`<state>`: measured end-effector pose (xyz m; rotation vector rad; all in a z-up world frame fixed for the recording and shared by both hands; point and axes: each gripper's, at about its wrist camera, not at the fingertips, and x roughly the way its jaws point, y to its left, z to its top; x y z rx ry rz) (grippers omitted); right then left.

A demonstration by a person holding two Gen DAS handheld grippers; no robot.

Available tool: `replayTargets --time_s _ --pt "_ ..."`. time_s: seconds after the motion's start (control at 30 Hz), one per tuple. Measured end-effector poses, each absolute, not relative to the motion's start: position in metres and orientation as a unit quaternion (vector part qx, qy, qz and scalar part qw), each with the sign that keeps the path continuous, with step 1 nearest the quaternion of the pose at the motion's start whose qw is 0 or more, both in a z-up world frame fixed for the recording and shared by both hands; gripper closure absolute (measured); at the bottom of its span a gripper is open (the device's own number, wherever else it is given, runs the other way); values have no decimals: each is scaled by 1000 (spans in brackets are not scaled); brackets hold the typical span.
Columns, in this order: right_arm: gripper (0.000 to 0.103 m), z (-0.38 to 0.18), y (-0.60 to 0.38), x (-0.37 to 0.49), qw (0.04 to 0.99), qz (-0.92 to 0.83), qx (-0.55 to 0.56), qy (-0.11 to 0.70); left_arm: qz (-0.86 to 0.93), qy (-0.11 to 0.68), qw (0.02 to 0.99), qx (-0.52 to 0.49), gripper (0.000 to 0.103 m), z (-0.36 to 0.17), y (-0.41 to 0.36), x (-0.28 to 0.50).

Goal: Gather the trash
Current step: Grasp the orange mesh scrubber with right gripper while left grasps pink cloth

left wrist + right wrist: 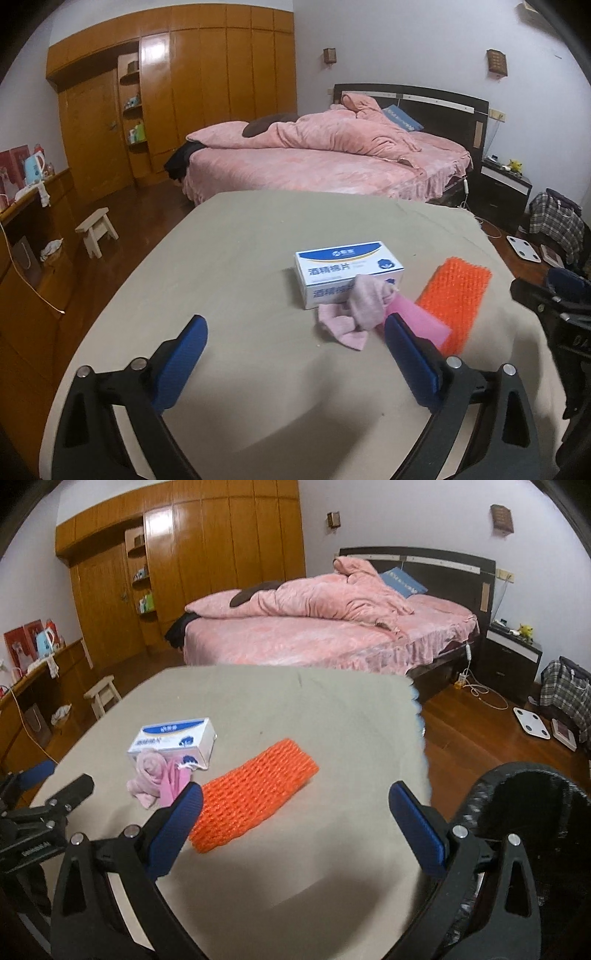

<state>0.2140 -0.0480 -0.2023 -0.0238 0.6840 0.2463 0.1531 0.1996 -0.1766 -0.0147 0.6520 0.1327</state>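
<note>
On the beige-covered table (240, 266) (332, 716) lie a white and blue carton (347, 271) (173, 738), a crumpled pink cloth (356, 312) (147, 775) with a flat pink piece (417, 319) beside it, and an orange foam net (456, 299) (251, 794). My left gripper (295, 328) hovers open just before the cloth, its right finger next to the pink piece. My right gripper (295, 801) is open above the table's near right, the net close to its left finger. A black-lined bin (524, 812) stands right of the table.
A pink bed (314, 162) (314, 635) fills the room behind the table. A wooden wardrobe (184, 74) lines the far wall. A small stool (96, 229) stands on the wooden floor at the left. A white scale (535, 722) and a plaid bag (565, 690) lie at the right.
</note>
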Motion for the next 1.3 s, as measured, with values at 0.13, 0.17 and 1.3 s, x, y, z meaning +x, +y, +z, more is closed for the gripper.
replayTargets --time_s 0.13,0.17,1.3 --pt "6 -216 -38 226 928 119 -22 351 63 325 944 -6 11 -184 203 158" --pt "6 -218 -37 228 928 119 -24 353 60 327 943 -8 11 -186 202 161" --pt "93 -231 -24 249 900 189 -13 392 2 353 935 -24 46 -201 175 200"
